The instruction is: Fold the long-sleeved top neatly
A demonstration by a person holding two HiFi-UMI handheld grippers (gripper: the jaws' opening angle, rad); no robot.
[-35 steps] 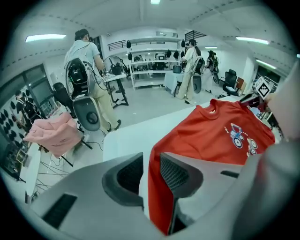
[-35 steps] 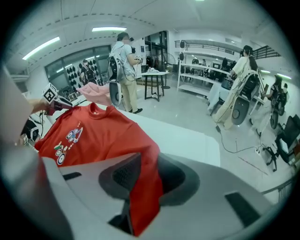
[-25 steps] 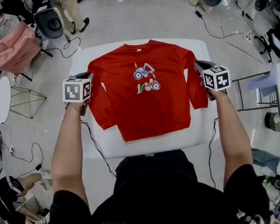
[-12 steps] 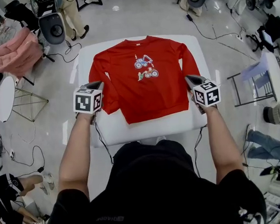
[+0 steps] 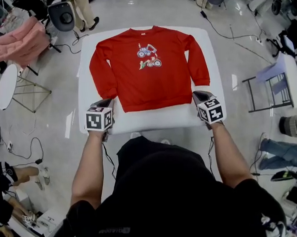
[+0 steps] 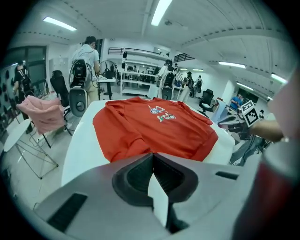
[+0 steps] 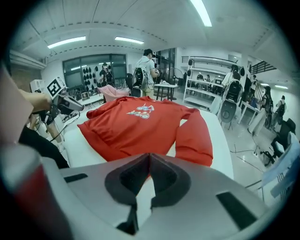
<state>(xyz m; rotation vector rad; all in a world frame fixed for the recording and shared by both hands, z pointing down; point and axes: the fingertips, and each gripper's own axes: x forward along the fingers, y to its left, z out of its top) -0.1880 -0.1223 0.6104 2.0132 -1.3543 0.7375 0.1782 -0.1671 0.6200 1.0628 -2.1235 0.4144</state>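
A pink garment [image 5: 21, 40] lay draped well apart from the white padded table [image 5: 153, 121], at its 10 o'clock. The left gripper [image 5: 106, 102] hung over the table at the 7 o'clock corner of the red long-sleeved top with a tractor print [image 5: 148, 75]. Its jaws were pressed together with nothing between them, tips just beside the nearest sleeve cuff. The top lay flat on the table, print up, collar at 12 o'clock, sleeves along its sides. The right gripper [image 5: 198, 94], at the top's 5 o'clock corner, was likewise closed and empty.

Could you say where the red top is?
Head view, upper centre: the red long-sleeved top lies flat on the white table, beyond the left gripper and right gripper.
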